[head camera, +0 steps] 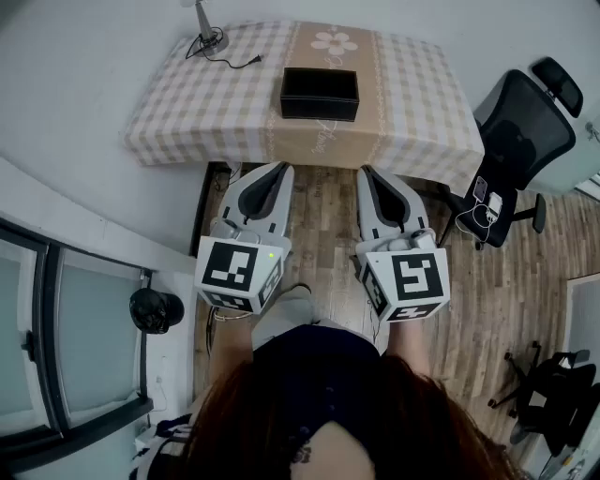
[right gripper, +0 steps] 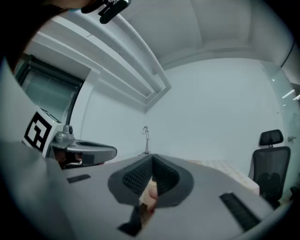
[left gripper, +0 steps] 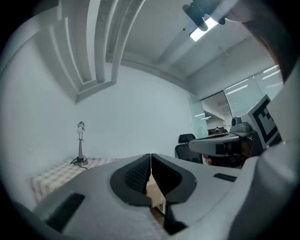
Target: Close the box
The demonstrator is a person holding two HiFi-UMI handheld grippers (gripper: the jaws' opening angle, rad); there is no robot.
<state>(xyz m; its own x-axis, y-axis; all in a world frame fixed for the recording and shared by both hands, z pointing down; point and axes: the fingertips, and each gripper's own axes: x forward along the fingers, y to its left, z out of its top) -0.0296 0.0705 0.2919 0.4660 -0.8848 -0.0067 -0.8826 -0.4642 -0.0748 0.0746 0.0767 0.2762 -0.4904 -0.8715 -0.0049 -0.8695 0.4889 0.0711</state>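
near the front edge of the table [head camera: 187, 103], midway along: the box [head camera: 320, 94], black and seemingly open on top; lid not to be made out from this far. well short of it, low over the wood floor [head camera: 328, 234] and close to the body: left gripper [head camera: 278, 169] and right gripper [head camera: 366, 172], side by side, pointing at the table. left fingers [left gripper: 133, 176] clenched on nothing, right fingers [right gripper: 133, 177] likewise, ribbed faces meeting tip to tip. judged as the approach, nothing touched yet. best to carry both forward and level, part the fingers before arriving, find the hinged side first, then steady one wall with one gripper while folding the lid down with the other; press flat rather than at a corner, for fear of sliding a light box on cloth. checked cloth [head camera: 412, 103] with a tan flowered runner over the table; lamp [head camera: 206, 28] and loose cord [head camera: 239, 63] at the far left corner, well apart from the box. pale walls, glass panel [head camera: 84, 328] at left, black chair [head camera: 520, 131] at right
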